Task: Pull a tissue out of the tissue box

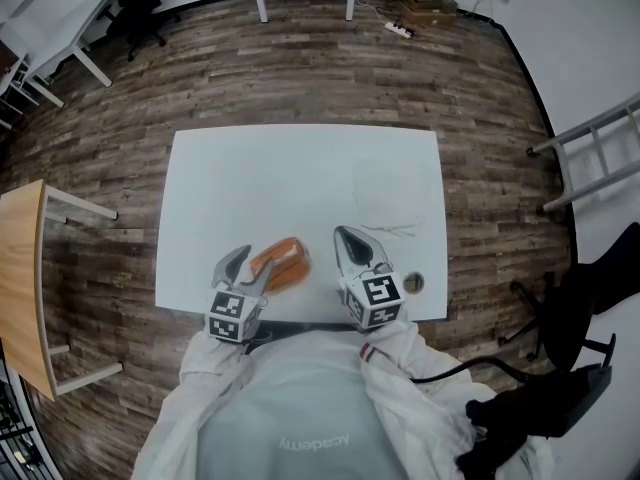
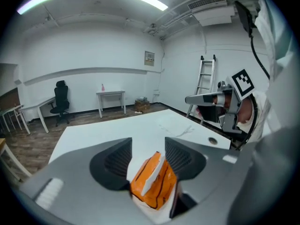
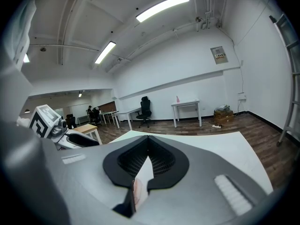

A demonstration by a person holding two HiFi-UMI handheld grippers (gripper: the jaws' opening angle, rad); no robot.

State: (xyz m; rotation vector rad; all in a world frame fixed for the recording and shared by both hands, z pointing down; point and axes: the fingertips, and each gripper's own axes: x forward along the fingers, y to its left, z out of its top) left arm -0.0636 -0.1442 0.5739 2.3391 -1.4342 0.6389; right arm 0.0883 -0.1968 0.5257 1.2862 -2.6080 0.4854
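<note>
White table (image 1: 300,168) bears an orange tissue pack (image 1: 280,265).

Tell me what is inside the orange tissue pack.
Only a white strip, probably tissue, shows at the slit of the orange tissue pack. The wrapper covers everything else inside.

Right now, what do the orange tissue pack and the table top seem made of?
Tissue pack: likely thin plastic film, glossy orange; it looks creased and slightly shiny. Table top: smooth matte white, perhaps laminate; no grain shows.

Orange tissue box (image 2: 154,184) with thin black lines, white table (image 1: 300,178), brown wood-grain floor (image 1: 300,68)
</note>
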